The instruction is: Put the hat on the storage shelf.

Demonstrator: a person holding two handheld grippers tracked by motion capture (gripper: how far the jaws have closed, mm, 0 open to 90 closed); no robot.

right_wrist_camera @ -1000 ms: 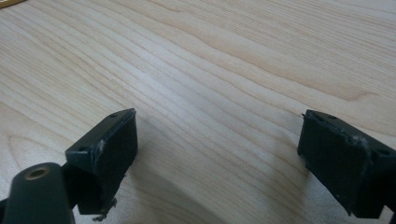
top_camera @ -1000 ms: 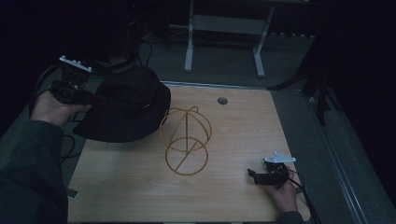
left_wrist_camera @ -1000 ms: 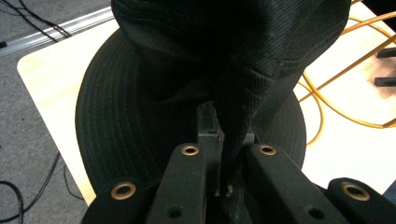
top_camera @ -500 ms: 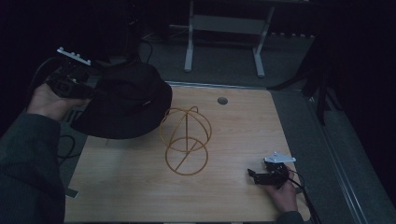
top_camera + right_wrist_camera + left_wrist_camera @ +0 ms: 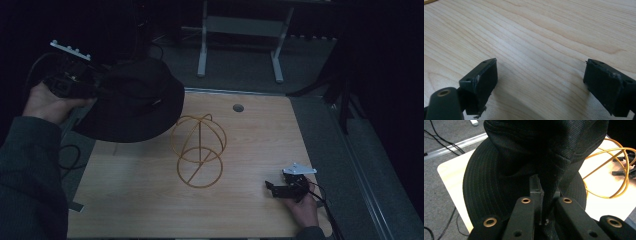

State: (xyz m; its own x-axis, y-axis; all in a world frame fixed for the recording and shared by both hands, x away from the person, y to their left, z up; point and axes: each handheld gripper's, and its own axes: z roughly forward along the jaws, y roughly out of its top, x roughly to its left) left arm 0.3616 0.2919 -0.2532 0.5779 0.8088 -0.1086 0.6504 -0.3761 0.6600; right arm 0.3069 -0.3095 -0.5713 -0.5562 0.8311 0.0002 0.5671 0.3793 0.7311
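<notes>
Above the table's left edge, left gripper [image 5: 87,85] fingers pinch the black hat [image 5: 137,102].

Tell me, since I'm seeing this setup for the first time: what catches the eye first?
A black bucket hat held up over the table's far left corner, its fabric pinched in the shut jaws of the left gripper. Next, a yellow wire hat stand stands mid-table on the wooden table. The right gripper rests near the front right, jaws open.

I see a small round grommet [image 5: 238,107] near the table's [image 5: 260,135] far edge, a metal stand [image 5: 240,30] beyond.
</notes>
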